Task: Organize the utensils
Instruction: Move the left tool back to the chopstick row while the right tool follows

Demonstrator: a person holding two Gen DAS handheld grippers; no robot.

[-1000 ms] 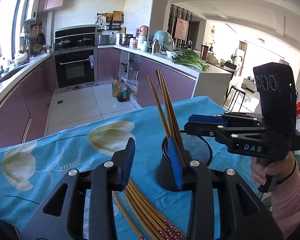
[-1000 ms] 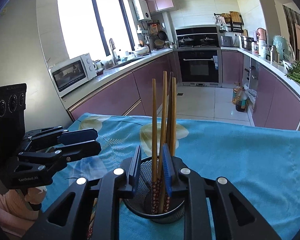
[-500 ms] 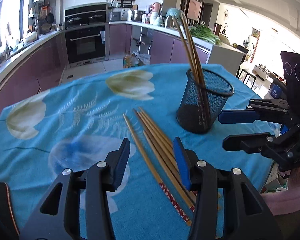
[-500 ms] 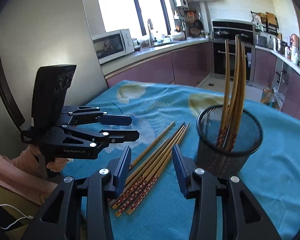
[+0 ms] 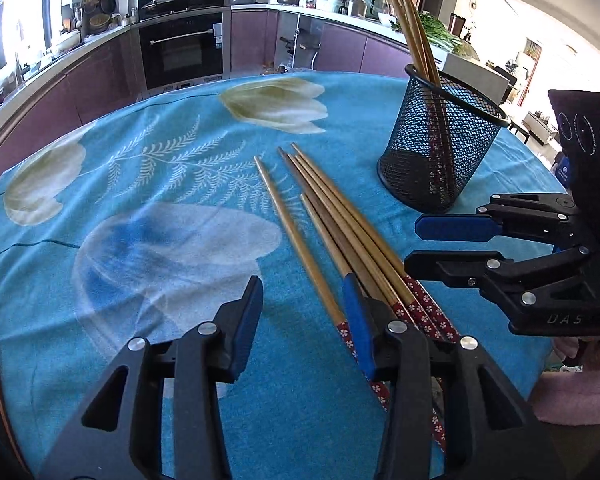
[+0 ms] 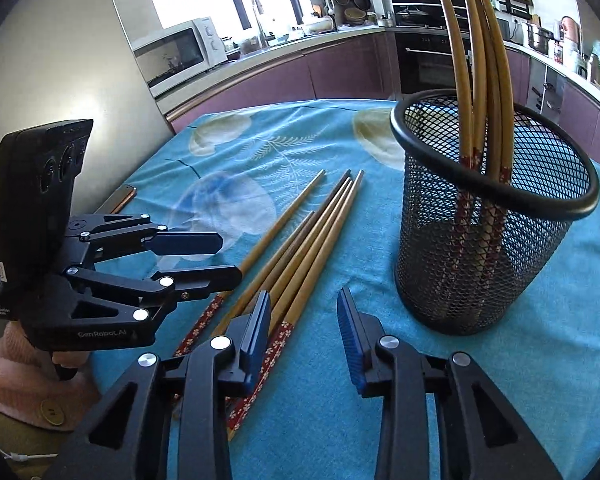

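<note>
Several wooden chopsticks with red flowered ends (image 5: 340,236) lie side by side on the blue flowered tablecloth (image 5: 140,208); they also show in the right wrist view (image 6: 300,248). A black mesh holder (image 5: 440,140) stands upright to their right with several chopsticks in it; it also shows in the right wrist view (image 6: 492,216). My left gripper (image 5: 304,320) is open and low over the red ends of the loose chopsticks; it also shows in the right wrist view (image 6: 196,260). My right gripper (image 6: 304,332) is open and empty beside the holder; it also shows in the left wrist view (image 5: 432,244).
The table's near edge runs under both grippers, with a thin dark object (image 6: 122,200) at its left rim. Purple kitchen cabinets, an oven (image 5: 180,48) and a microwave (image 6: 176,56) stand behind the table.
Both grippers have drawn back from the holder and come down toward the loose chopsticks. The right gripper has opened after leaving a chopstick standing in the holder.
</note>
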